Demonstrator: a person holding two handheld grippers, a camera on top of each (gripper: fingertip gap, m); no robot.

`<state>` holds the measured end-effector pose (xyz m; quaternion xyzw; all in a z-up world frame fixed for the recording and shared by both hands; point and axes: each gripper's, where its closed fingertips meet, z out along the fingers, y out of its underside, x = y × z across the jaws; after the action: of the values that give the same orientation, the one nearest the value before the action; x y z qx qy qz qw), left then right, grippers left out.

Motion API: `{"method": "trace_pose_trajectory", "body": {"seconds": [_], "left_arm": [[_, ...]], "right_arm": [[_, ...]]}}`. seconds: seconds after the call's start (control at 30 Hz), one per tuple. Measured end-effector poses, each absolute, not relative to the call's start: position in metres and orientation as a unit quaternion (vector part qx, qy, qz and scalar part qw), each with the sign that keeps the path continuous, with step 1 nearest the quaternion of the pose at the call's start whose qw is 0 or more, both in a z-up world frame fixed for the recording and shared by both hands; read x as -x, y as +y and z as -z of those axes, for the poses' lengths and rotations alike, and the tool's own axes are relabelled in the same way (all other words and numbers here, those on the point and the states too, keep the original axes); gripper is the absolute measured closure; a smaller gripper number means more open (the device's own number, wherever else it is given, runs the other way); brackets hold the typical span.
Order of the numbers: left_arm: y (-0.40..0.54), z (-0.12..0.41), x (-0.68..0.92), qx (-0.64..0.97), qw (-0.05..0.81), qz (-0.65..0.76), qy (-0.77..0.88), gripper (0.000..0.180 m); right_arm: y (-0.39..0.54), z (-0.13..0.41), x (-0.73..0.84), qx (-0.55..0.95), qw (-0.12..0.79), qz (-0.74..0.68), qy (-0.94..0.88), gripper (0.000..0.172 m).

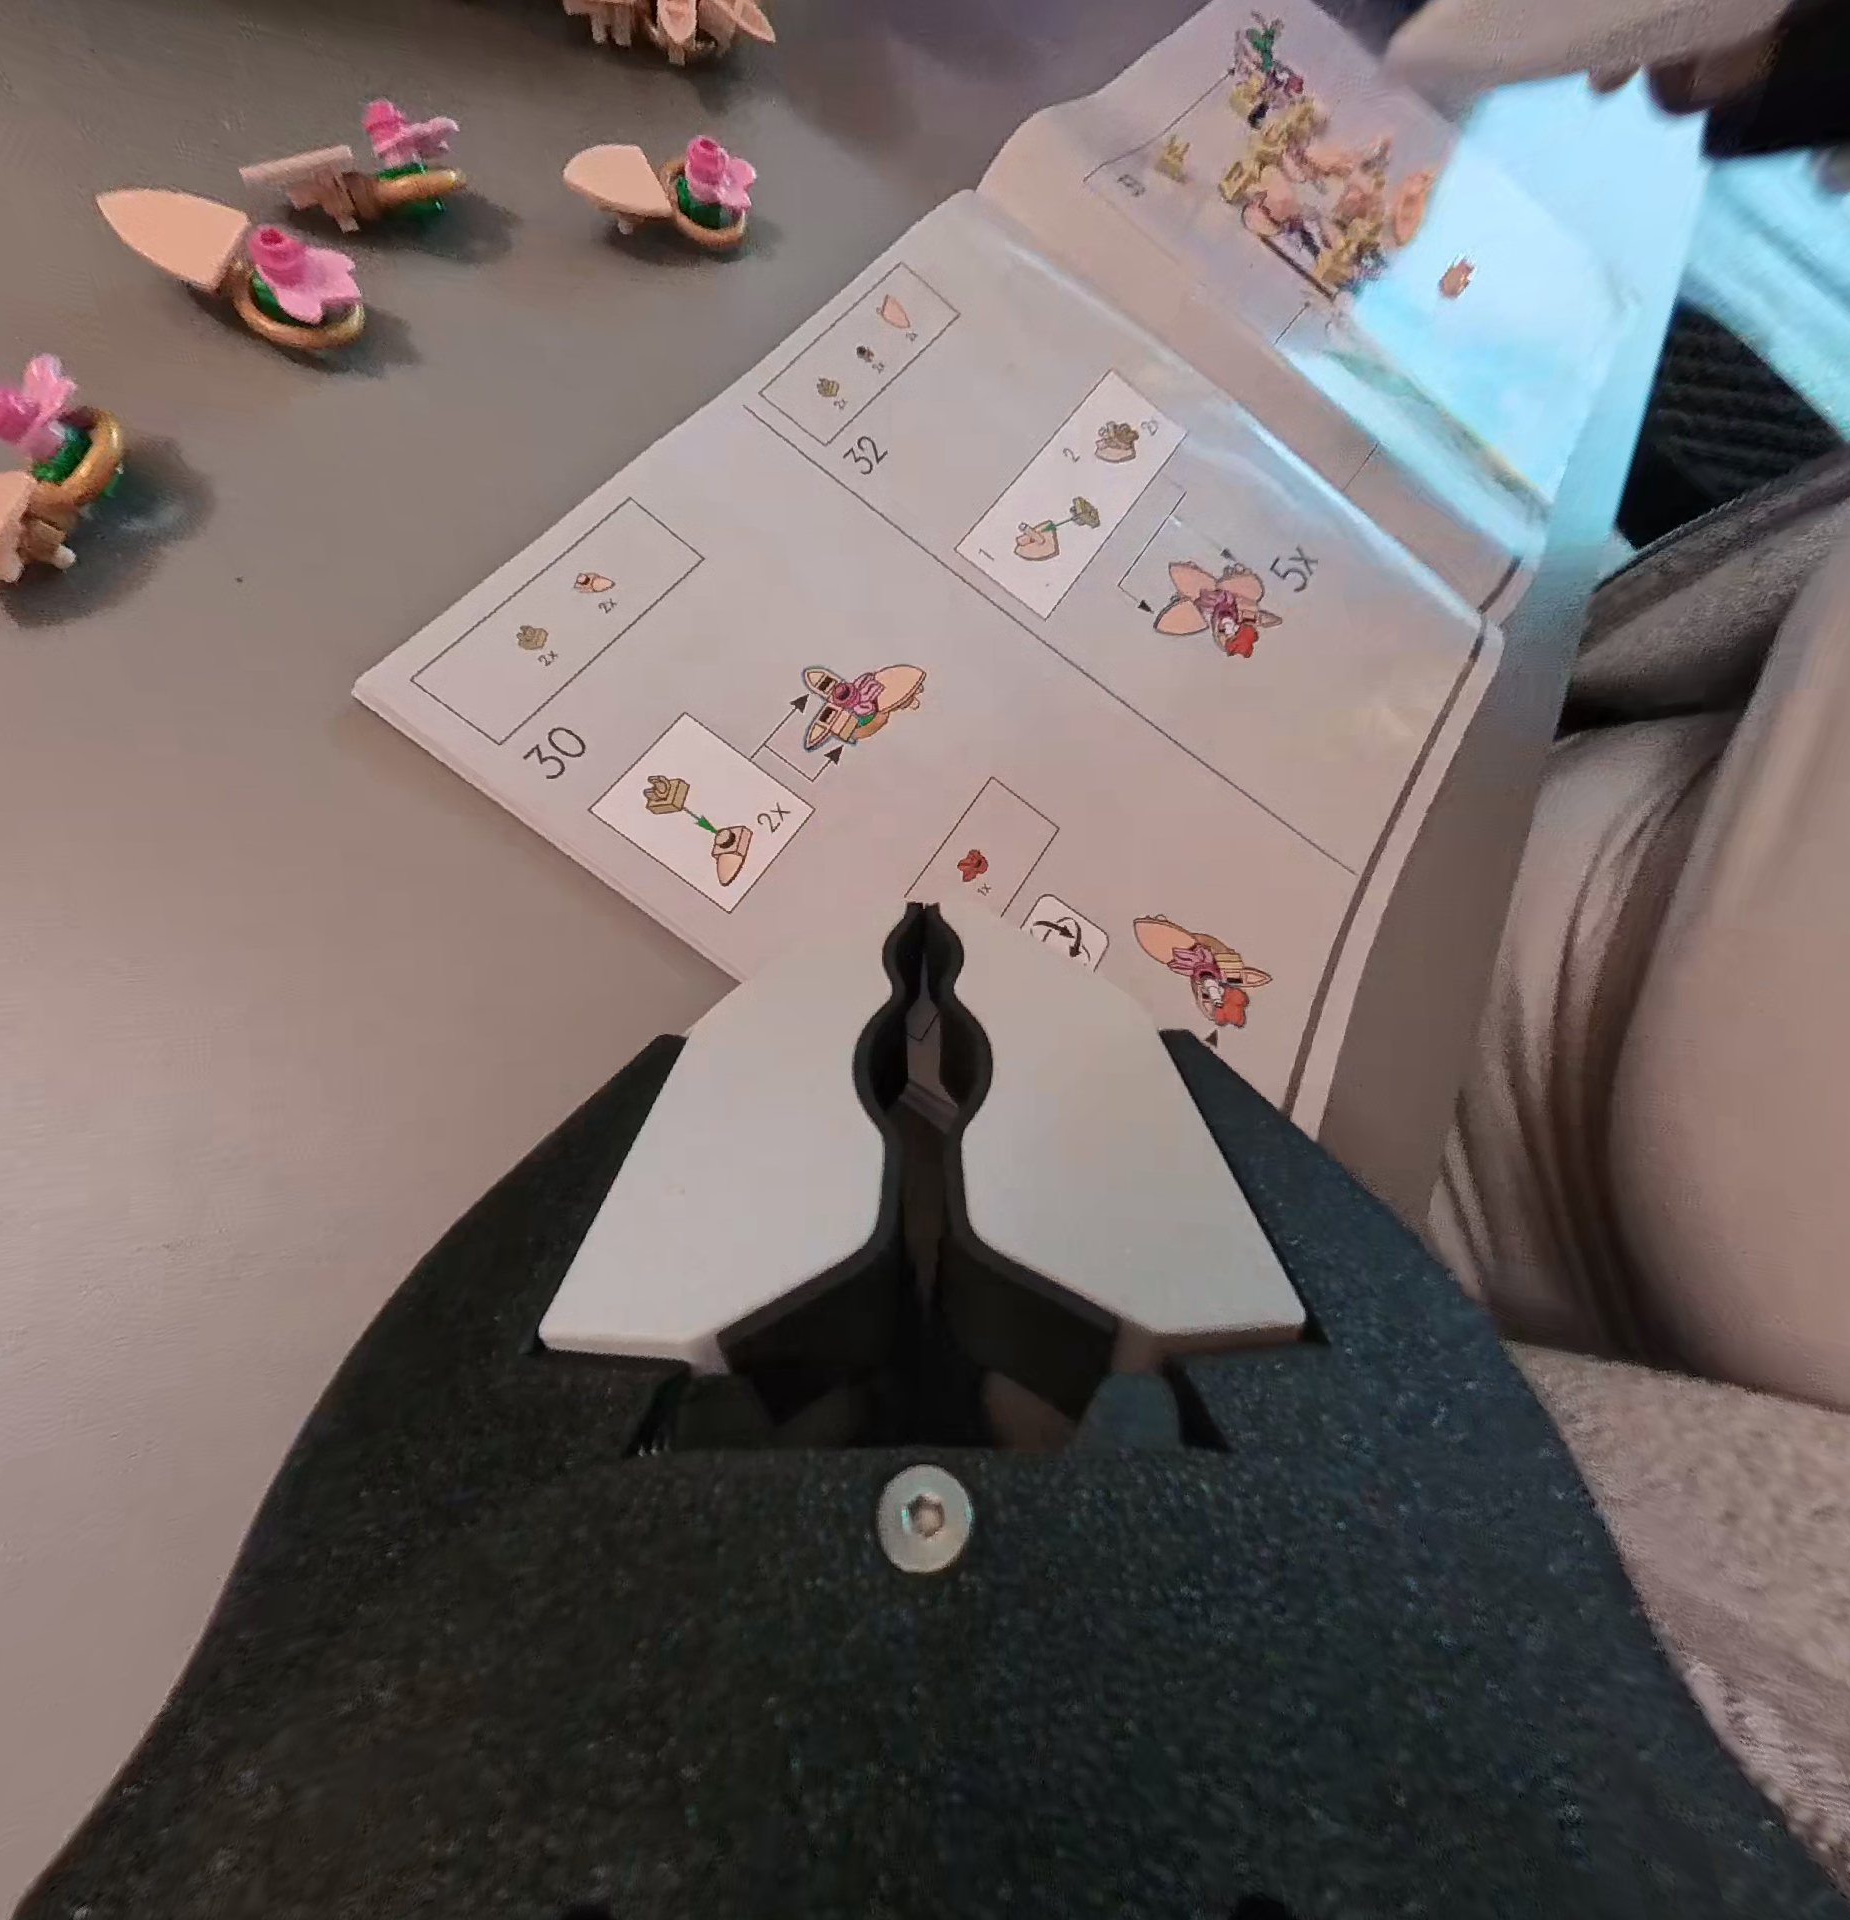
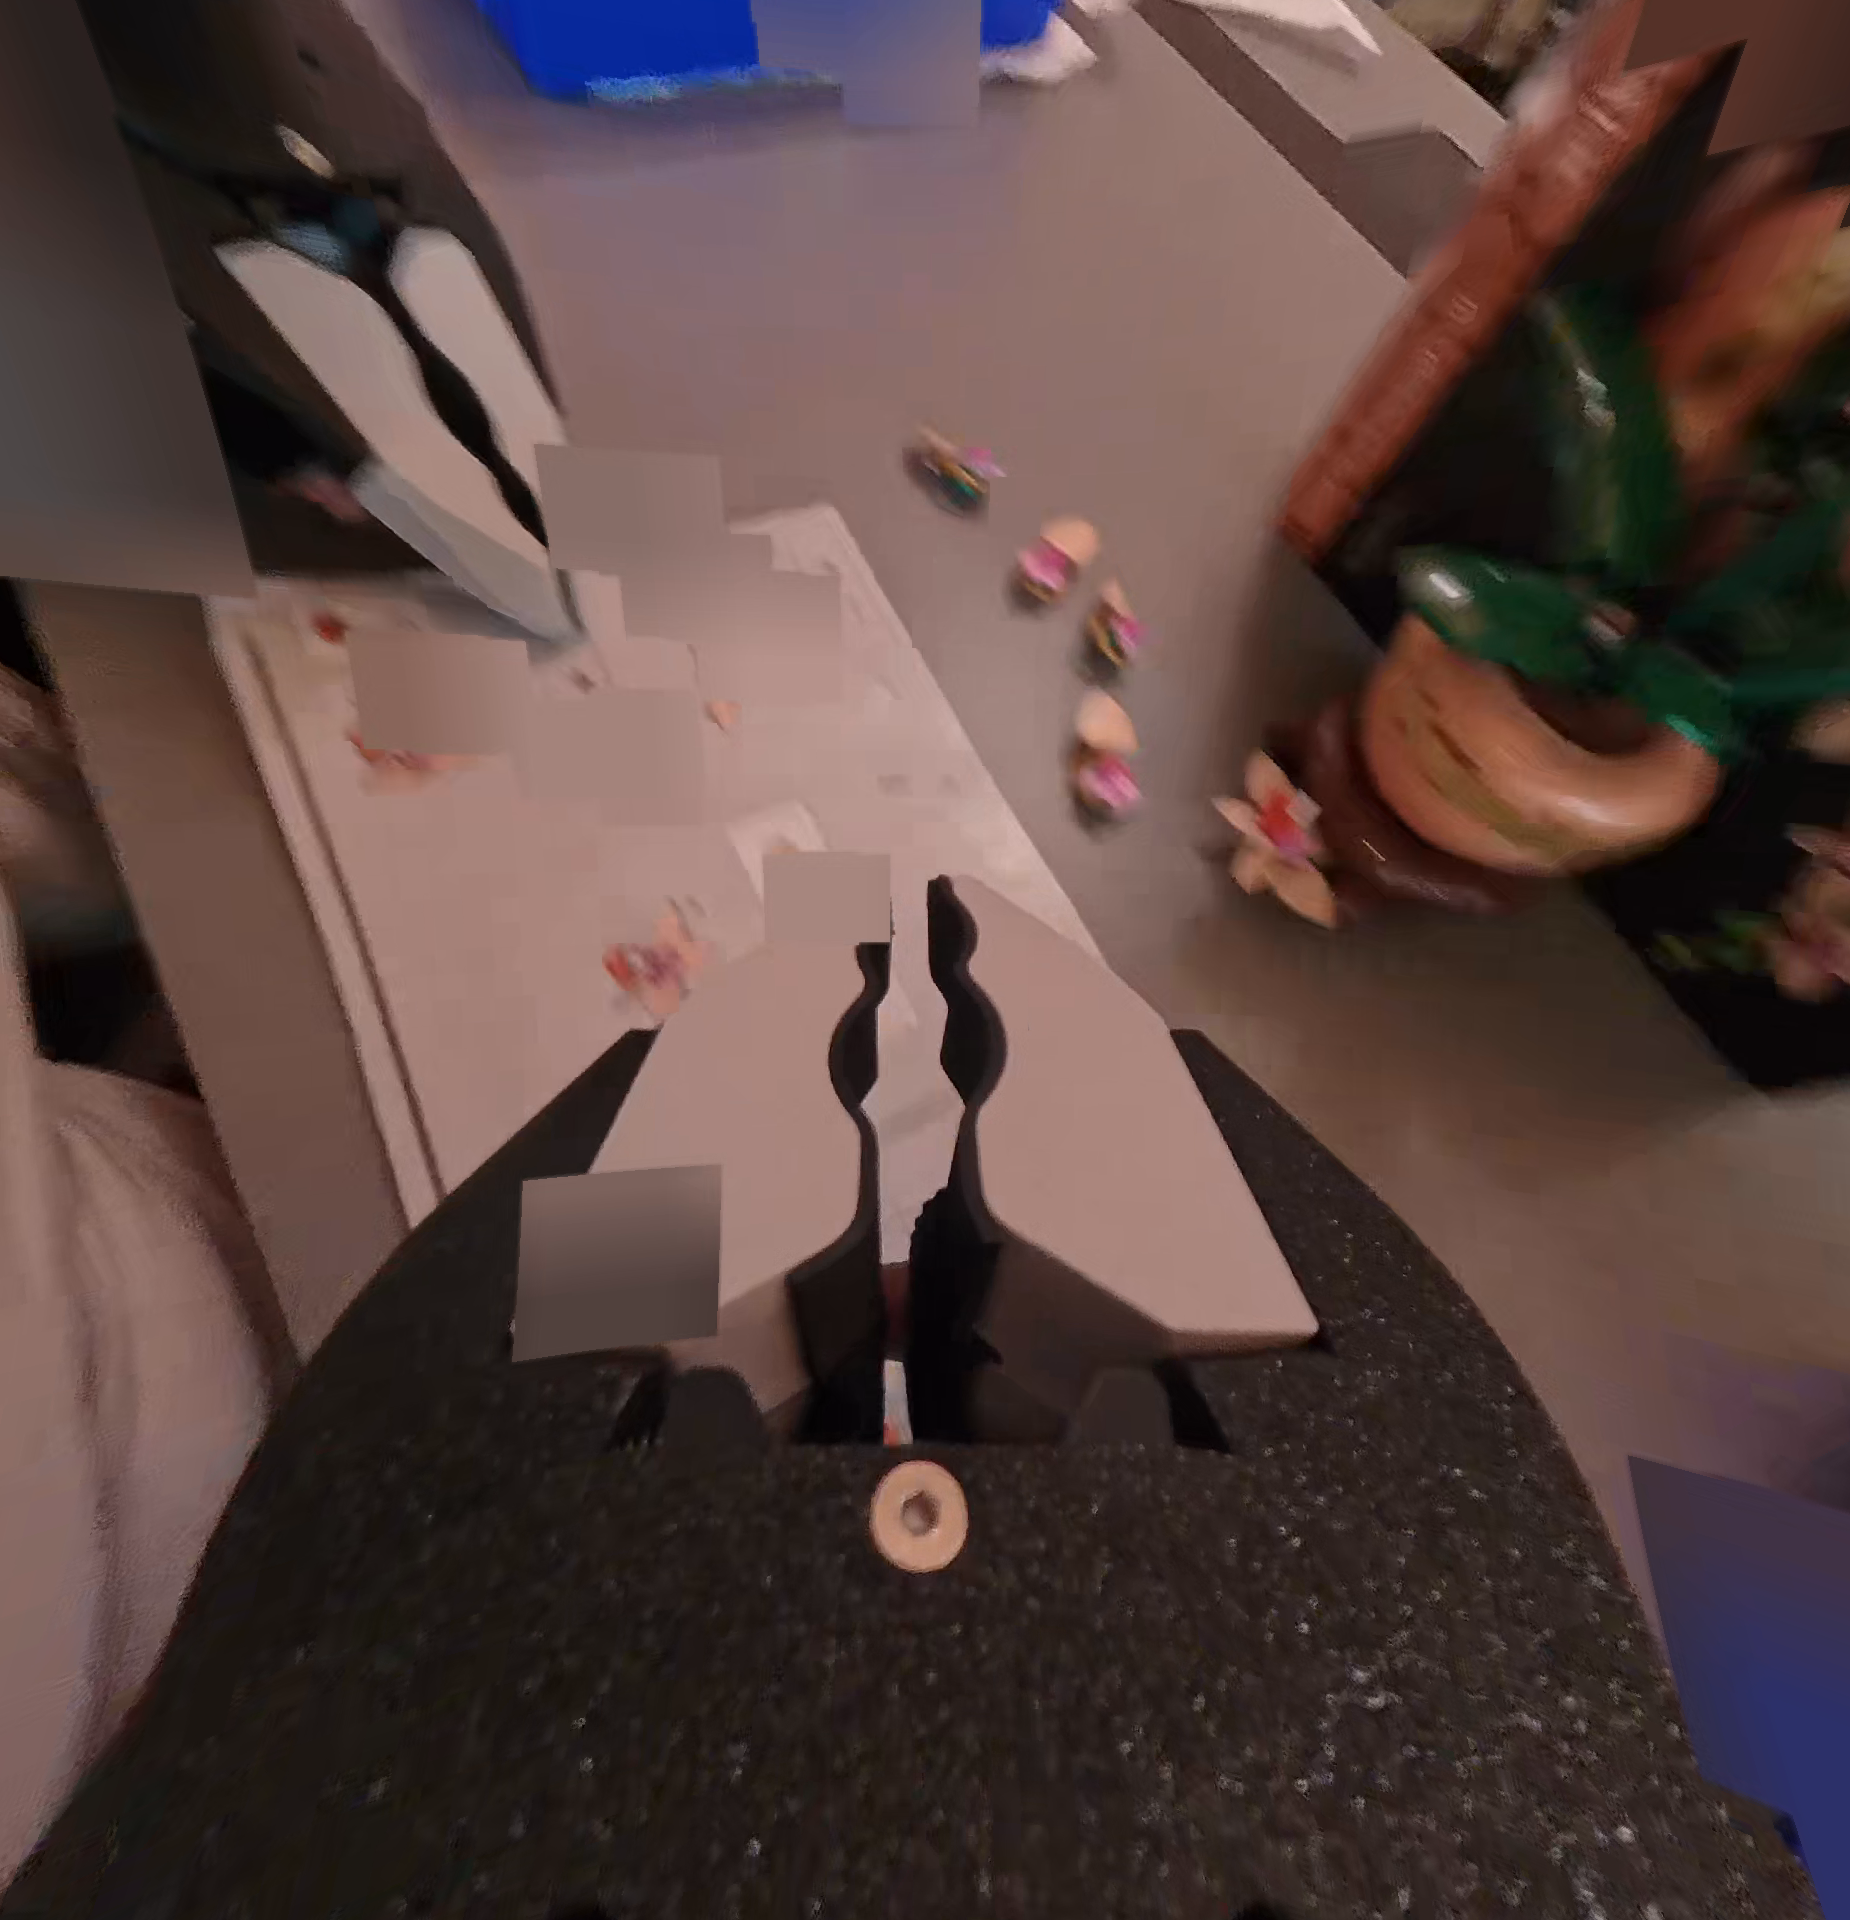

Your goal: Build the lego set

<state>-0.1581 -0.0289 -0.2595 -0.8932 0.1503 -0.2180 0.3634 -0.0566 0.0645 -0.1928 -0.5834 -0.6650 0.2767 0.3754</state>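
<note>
My left gripper (image 1: 926, 916) is shut with nothing between its pads. It hovers over the near edge of an open instruction booklet (image 1: 900, 623) on the grey table (image 1: 277, 1039). It also shows at the upper left of the right wrist view (image 2: 531, 520), shut. My right gripper (image 2: 908, 914) has its jaws slightly apart with nothing between them, above the same booklet (image 2: 547, 852). Several small pink flower pieces with beige petals and gold rings (image 1: 287, 281) lie to the left of the booklet. They show blurred in the right wrist view (image 2: 1106, 750).
A finished beige flower with a red centre (image 2: 1276, 844) lies beside a tan pot holding a green plant (image 2: 1523, 774). A dark picture box (image 2: 1503, 270) stands behind it. More beige pieces (image 1: 682, 21) lie at the far edge. A person's pale clothing (image 1: 1679, 987) is on the right. Left tips to right tips: about 15 cm.
</note>
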Motion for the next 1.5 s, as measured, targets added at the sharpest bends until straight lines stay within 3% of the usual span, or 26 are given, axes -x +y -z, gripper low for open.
{"method": "trace_pose_trajectory", "body": {"seconds": [0.13, 0.33, 0.6, 0.77, 1.0, 1.5], "left_arm": [[-0.024, 0.253, 0.164, 0.9, 0.376, 0.166, 0.145, 0.174], [-0.015, 0.217, 0.138, 0.883, 0.407, 0.156, 0.177, 0.171], [0.009, 0.2, 0.081, 0.857, 0.432, 0.147, 0.238, 0.171], [0.02, 0.214, 0.065, 0.86, 0.424, 0.143, 0.247, 0.171], [0.028, 0.251, 0.064, 0.883, 0.373, 0.127, 0.256, 0.171], [0.02, 0.244, 0.084, 0.872, 0.406, 0.144, 0.234, 0.171]], "right_arm": [[0.111, 0.202, -0.007, 0.63, 0.386, -0.186, -0.648, 0.169], [0.127, 0.229, -0.056, 0.676, 0.327, -0.171, -0.638, 0.167], [0.127, 0.238, -0.05, 0.656, 0.327, -0.179, -0.656, 0.167], [0.123, 0.235, -0.044, 0.648, 0.323, -0.209, -0.657, 0.167], [0.122, 0.238, -0.042, 0.669, 0.285, -0.239, -0.644, 0.154], [0.134, 0.265, -0.024, 0.702, 0.239, -0.212, -0.636, 0.166]]}}
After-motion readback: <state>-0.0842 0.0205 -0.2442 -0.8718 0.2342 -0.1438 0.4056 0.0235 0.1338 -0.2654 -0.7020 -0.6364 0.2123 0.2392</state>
